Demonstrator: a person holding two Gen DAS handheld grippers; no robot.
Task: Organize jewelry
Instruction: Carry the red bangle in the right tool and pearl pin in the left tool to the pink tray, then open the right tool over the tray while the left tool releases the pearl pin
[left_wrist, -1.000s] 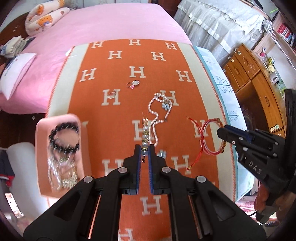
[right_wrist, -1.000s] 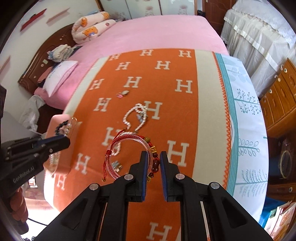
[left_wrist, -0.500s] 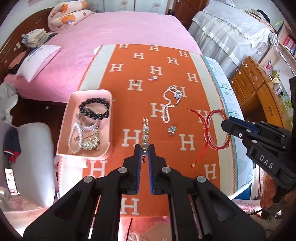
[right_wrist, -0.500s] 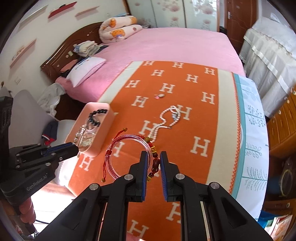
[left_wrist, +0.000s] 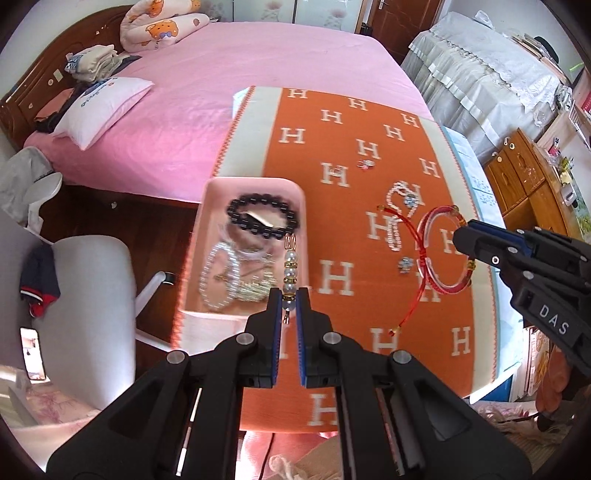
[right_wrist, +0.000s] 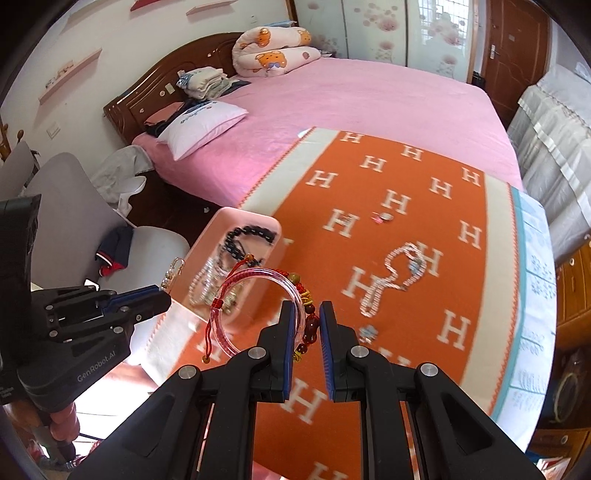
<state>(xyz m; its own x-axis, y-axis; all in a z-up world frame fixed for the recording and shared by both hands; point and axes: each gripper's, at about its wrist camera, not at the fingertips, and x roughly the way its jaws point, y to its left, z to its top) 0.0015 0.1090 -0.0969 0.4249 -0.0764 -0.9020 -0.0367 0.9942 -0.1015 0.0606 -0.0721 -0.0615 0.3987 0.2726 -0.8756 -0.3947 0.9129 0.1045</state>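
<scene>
On an orange blanket patterned with white H letters (left_wrist: 369, 295), spread over a pink bed, a shallow pink rectangular tray (left_wrist: 214, 192) sits at the left edge, its long axis running away from the cameras. It already holds a black bead bracelet (left_wrist: 262, 218) and tangled silvery chains. The left gripper (left_wrist: 290, 299) is closed on a short pearl-and-gold drop earring (left_wrist: 290, 266), which hangs over the tray's near right corner; this hand is nearer. The right gripper (right_wrist: 308, 321) pinches a clear pink bangle wound with red cord (right_wrist: 258, 295), just beside the tray's right wall. A white pearl necklace (left_wrist: 400, 218) and small pieces lie loose farther right.
</scene>
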